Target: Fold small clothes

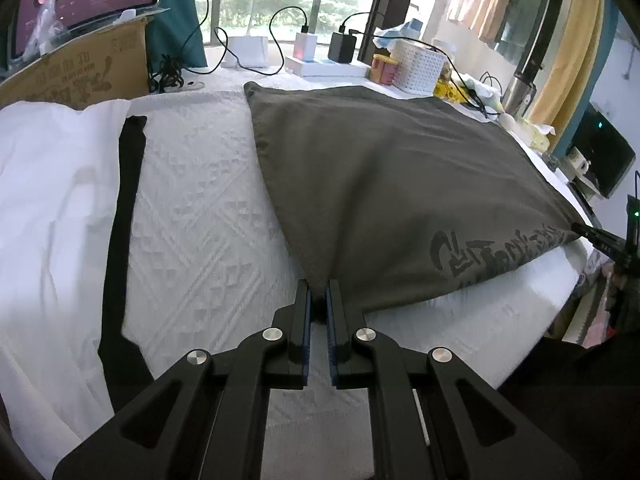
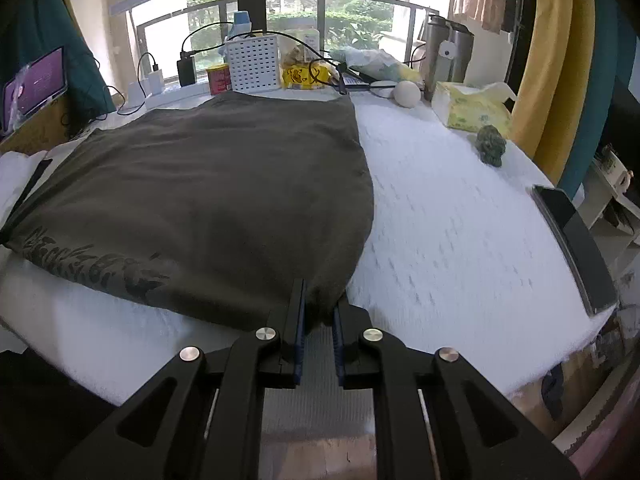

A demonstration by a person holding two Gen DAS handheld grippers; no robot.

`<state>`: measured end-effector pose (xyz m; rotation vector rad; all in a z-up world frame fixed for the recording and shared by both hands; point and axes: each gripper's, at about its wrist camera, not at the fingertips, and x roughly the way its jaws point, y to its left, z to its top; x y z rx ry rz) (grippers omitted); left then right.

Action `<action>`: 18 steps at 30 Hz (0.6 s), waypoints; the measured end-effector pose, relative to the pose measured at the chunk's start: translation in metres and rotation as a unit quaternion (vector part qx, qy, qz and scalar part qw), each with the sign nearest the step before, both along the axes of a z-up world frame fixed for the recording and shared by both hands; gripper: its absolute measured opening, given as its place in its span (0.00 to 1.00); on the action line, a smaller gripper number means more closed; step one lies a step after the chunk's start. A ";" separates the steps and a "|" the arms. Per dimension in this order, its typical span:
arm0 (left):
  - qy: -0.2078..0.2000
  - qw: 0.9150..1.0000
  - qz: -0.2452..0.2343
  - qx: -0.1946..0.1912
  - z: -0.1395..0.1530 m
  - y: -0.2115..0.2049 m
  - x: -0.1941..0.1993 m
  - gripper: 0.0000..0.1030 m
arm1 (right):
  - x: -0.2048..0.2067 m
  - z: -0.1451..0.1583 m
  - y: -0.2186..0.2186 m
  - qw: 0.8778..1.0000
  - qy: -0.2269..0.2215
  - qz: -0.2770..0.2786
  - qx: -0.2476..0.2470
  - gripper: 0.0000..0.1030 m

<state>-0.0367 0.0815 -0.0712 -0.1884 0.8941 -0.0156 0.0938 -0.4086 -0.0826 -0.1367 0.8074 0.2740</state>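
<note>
The dark shirt (image 1: 380, 184) lay spread on the white-covered counter (image 1: 200, 208), its printed edge nearest the grippers. The left gripper (image 1: 319, 300) was clamped on the shirt's near left corner, and the right gripper (image 2: 320, 304) was clamped on its near right corner. A white garment (image 1: 52, 208) and a black strap (image 1: 124, 216) lay to the left.

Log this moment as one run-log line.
stage: fold underway | left gripper: shut on grey T-shirt corner | right gripper: shut on other corner
</note>
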 end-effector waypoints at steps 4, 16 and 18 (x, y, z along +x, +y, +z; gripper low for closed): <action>0.007 1.000 -0.004 -0.001 -0.003 -0.002 -0.006 0.07 | -0.006 -0.001 -0.003 1.000 0.004 -0.001 0.000 0.11; -0.001 1.000 -0.007 -0.019 0.000 -0.001 -0.009 0.09 | -0.004 -0.008 -0.006 1.000 0.031 -0.004 0.001 0.22; -0.028 0.999 -0.006 -0.035 0.012 0.002 -0.013 0.13 | -0.002 -0.006 -0.007 0.999 0.034 -0.007 -0.001 0.47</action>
